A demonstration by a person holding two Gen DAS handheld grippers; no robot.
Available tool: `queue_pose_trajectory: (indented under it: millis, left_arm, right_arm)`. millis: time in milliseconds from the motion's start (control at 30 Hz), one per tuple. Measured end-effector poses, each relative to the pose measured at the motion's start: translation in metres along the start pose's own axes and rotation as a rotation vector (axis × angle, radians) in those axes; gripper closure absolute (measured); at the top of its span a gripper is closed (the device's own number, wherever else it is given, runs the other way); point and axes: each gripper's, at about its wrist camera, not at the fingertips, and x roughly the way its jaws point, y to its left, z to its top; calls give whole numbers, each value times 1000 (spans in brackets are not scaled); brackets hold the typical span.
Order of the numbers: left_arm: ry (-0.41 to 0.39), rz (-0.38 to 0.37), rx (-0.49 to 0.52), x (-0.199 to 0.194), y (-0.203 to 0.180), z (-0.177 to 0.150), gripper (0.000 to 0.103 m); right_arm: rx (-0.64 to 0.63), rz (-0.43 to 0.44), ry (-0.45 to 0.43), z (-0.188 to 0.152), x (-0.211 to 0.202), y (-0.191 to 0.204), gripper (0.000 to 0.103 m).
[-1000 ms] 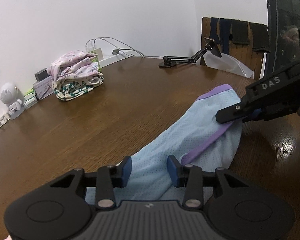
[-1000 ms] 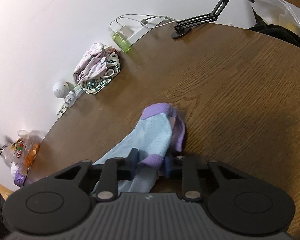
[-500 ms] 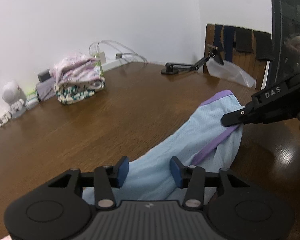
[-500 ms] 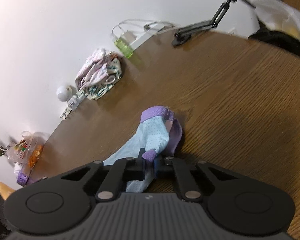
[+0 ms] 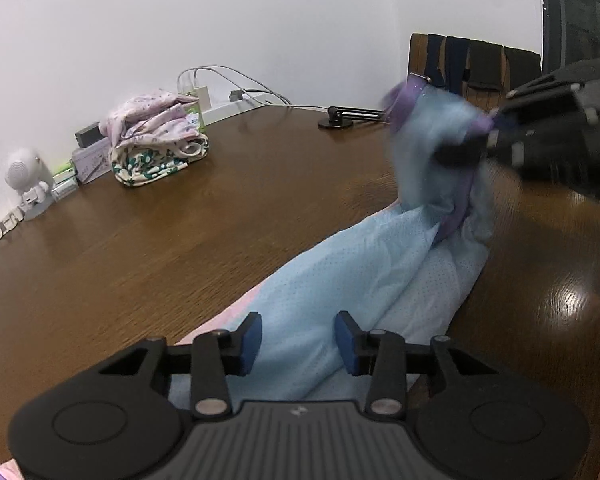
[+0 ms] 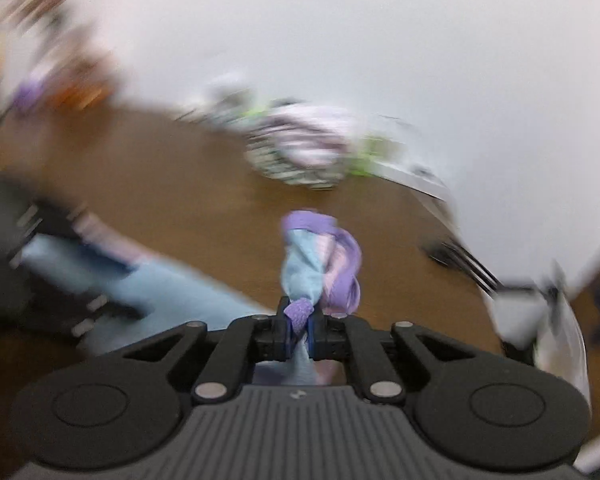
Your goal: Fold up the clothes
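Observation:
A light blue mesh garment with purple trim lies on the brown wooden table. My left gripper is open, its blue pads on either side of the near part of the cloth. My right gripper is shut on the purple-trimmed end of the garment and holds it lifted above the table; it shows blurred in the left wrist view. The right wrist view is motion-blurred.
A pile of folded patterned clothes sits at the table's back by the wall, with a white toy figure, cables and a charger. A black phone-holder arm stands at the back right. A chair is behind the table.
My right gripper has closed fully on the trimmed end and lifted it up off the table, swinging quickly. My left gripper stays open over the cloth's near end.

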Motion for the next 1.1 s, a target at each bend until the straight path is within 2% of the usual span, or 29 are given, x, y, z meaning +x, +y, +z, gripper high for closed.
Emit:
queue_pose_trajectory:
  millis: [67, 133, 233, 300, 333, 367, 433, 533, 600, 633, 700, 733, 767, 833, 933, 1033, 1100]
  left_arm:
    - [-4, 5, -6, -3, 0, -2, 63]
    - [-9, 13, -8, -7, -1, -4, 63]
    - [-24, 14, -10, -17, 0, -7, 62]
    - [-36, 15, -21, -24, 3, -9, 60]
    - [-43, 15, -29, -28, 6, -10, 58]
    - [-48, 17, -38, -32, 8, -11, 56]
    - [-58, 19, -57, -39, 14, -12, 56]
    - [-68, 29, -81, -45, 20, -14, 55]
    - [-71, 32, -94, -47, 23, -14, 55]
    - [-73, 33, -100, -47, 24, -14, 55]
    - [-66, 37, -106, -45, 25, -14, 55]
    - [-61, 40, -109, -44, 24, -15, 55]
    - [-56, 40, -108, -43, 24, -15, 55]
    - [-51, 40, -106, -43, 22, -16, 55]
    - [-42, 46, -103, -43, 21, -19, 55]
    - [-33, 50, -104, -42, 22, -19, 55]
    - [-29, 51, -104, -41, 21, -19, 54]
  right_arm:
    - [-103, 42, 32, 2, 10, 25, 97]
    - [-142, 77, 64, -2, 21, 41, 96]
    - [-110, 105, 80, -6, 27, 48, 93]
    - [-43, 147, 67, -7, 26, 40, 76]
    - [-6, 183, 57, -7, 22, 35, 58]
    - [31, 219, 47, -8, 18, 30, 56]
    - [121, 307, 20, -8, 6, 16, 56]
    - [320, 405, -42, -11, -13, -14, 56]
    - [437, 400, -93, -14, -20, -35, 55]
    - [466, 365, -103, -15, -20, -42, 56]
    - [474, 244, -86, -15, -11, -48, 57]
    - [486, 210, -73, -15, -4, -49, 64]
    - [513, 204, -58, -17, 4, -52, 75]
    - [557, 235, -30, -19, 19, -52, 84]
    - [499, 295, 13, -20, 29, -36, 85]
    - [405, 325, 58, -25, 27, -17, 85]
    - [386, 338, 68, -29, 25, -13, 85]
